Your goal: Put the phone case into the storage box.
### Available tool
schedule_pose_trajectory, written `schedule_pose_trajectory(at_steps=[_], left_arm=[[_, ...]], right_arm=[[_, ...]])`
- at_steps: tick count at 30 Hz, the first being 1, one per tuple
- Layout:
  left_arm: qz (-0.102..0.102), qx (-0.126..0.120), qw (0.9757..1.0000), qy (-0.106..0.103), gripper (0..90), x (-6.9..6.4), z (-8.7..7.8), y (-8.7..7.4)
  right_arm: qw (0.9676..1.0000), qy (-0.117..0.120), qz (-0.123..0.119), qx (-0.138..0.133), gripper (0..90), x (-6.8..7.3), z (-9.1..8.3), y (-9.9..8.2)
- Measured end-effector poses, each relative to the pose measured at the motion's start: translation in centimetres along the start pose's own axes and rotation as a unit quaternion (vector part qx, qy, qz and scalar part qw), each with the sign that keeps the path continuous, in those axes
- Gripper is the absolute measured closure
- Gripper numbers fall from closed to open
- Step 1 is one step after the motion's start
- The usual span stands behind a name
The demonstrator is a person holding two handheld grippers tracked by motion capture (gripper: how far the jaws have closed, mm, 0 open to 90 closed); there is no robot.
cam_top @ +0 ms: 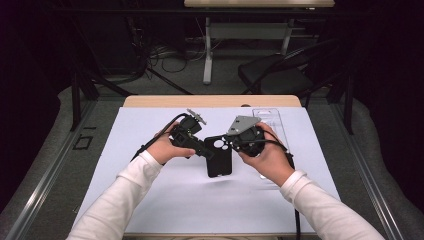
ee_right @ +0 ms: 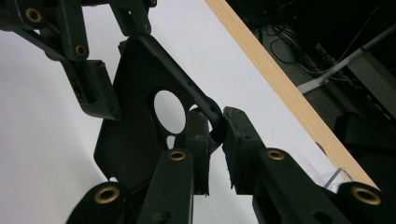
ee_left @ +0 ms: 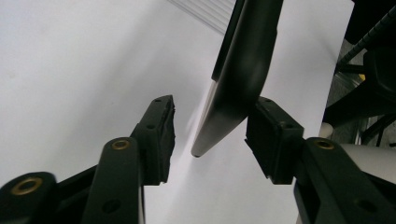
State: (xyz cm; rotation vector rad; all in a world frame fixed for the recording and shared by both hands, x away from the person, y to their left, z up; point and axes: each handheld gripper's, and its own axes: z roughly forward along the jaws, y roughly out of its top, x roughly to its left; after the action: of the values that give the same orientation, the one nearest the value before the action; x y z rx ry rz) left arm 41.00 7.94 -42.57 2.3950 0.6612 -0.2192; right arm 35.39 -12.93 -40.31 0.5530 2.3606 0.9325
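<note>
A black phone case (cam_top: 218, 157) with a round camera hole is held up off the white mat (cam_top: 150, 200) between both hands. My right gripper (cam_top: 232, 142) is shut on its top right edge; in the right gripper view the pads (ee_right: 215, 135) pinch the rim of the case (ee_right: 130, 135) beside the hole. From the left, my left gripper (cam_top: 206, 150) reaches the case. In the left gripper view its jaws (ee_left: 210, 135) stand open around the case's corner (ee_left: 243, 60): the left pad is clear of it, the right pad close beside it.
A clear plastic package (cam_top: 270, 120) lies on the mat behind my right hand. The table's wooden far edge (cam_top: 210, 101) runs behind it. Past the table stand a dark chair (cam_top: 280, 70) and a desk frame with cables on the floor.
</note>
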Motion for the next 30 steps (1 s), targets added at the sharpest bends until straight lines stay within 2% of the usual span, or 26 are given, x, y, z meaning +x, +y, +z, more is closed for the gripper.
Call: schedule_pose_trajectory(at_steps=[9, 15, 18, 20, 24, 28, 30], left_arm=[[0.039, -0.021, 0.9985, 0.031, 46.0, -0.1, -0.7, -0.6], [0.033, -0.028, 0.9986, 0.032, 44.9, -0.2, -0.9, -1.1], [0.036, -0.033, 0.9979, 0.042, 43.6, -0.3, -1.0, -1.3], [0.031, -0.036, 0.9976, 0.05, 43.2, -0.3, -1.0, -1.5], [0.018, -0.047, 0.9978, 0.042, 40.3, -0.4, -1.1, -1.9], [0.009, -0.065, 0.9964, 0.053, 33.0, -0.5, -1.2, -2.5], [0.012, -0.071, 0.9953, 0.064, 28.6, -0.5, -1.2, -2.8]], right_arm=[[1.0, 0.002, 0.004, -0.006, 80.9, -0.5, -0.3, -0.3], [0.9998, 0.0, 0.01, -0.018, 80.9, -0.8, -0.6, -0.5], [0.9997, -0.001, 0.01, -0.022, 80.9, -0.9, -0.8, -0.6], [0.9996, -0.002, 0.011, -0.026, 80.9, -1.0, -0.9, -0.6], [0.9994, -0.003, 0.014, -0.031, 80.9, -1.1, -1.0, -0.8], [0.9993, -0.002, 0.01, -0.035, 80.9, -1.2, -1.2, -0.9], [0.9993, -0.002, 0.01, -0.037, 80.9, -1.2, -1.2, -0.9]])
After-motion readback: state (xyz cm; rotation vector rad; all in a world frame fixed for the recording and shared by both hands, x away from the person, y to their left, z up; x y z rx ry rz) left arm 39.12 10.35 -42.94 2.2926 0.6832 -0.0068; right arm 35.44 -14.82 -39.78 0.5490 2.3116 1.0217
